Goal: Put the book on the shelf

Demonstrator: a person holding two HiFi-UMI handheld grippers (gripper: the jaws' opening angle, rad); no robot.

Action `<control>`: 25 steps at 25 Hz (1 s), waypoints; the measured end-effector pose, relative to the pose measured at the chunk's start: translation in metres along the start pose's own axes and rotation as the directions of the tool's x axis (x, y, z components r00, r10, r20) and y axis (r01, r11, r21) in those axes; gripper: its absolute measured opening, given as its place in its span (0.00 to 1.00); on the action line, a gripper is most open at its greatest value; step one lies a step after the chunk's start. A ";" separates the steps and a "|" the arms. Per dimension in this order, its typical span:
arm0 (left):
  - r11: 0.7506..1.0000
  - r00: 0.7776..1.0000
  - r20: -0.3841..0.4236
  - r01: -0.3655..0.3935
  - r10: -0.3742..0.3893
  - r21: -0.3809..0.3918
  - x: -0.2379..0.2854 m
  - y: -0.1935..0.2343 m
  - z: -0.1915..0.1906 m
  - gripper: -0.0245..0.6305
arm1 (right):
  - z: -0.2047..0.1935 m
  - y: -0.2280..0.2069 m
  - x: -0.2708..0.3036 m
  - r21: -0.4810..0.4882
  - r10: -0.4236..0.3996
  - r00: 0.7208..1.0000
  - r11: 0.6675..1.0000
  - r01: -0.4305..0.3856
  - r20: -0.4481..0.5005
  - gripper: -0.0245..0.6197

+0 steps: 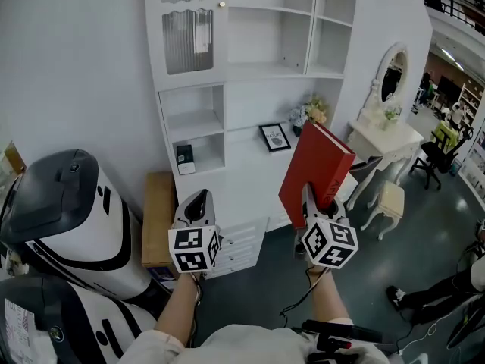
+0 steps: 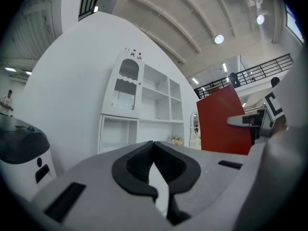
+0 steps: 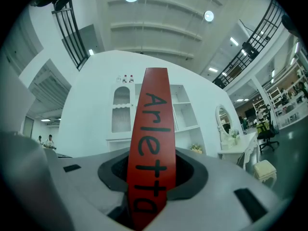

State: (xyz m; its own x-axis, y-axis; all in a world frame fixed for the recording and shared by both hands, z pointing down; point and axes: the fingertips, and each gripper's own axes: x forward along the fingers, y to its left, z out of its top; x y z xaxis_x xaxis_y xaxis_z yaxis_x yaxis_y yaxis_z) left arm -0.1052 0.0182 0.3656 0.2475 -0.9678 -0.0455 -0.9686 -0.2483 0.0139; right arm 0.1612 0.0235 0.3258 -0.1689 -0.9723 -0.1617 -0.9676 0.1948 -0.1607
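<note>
One book (image 1: 314,169), clamped spine-first in my right gripper (image 1: 315,200), looks mid-carry; my left gripper (image 1: 197,201) is closed and empty. Next I must line it up with an open bay of the shelf (image 1: 265,65).

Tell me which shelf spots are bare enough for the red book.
Bare: the open middle compartment beside the glass door, and the narrow right compartments. Crowded: the ledge with picture frame and flowers; the lower left cubby holds a small dark item.
</note>
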 end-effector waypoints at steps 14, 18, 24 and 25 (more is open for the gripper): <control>0.999 1.000 -0.010 -0.025 0.025 0.024 0.078 -0.018 -0.002 0.05 | 0.001 -0.049 0.075 0.005 0.048 0.999 0.999 -0.048 -0.006 0.30; 0.998 0.999 -0.031 -0.019 0.021 0.054 0.092 -0.019 -0.005 0.05 | -0.009 -0.055 0.087 0.036 0.051 0.999 0.998 -0.051 -0.011 0.30; 0.998 1.000 -0.028 -0.003 0.005 0.064 0.120 -0.015 -0.009 0.05 | -0.014 -0.063 0.105 0.036 0.048 0.999 0.998 -0.047 -0.008 0.30; 0.998 1.000 -0.026 -0.001 0.003 0.058 0.126 -0.014 -0.009 0.05 | -0.013 -0.065 0.109 0.030 0.043 0.999 0.999 -0.043 -0.004 0.30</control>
State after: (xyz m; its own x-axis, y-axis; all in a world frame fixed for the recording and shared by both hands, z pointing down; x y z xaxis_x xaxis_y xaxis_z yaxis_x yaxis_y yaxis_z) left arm -0.0604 -0.1009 0.3691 0.2451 -0.9693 -0.0196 -0.9687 -0.2441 -0.0443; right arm 0.2030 -0.0968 0.3309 -0.2111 -0.9636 -0.1642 -0.9534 0.2400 -0.1827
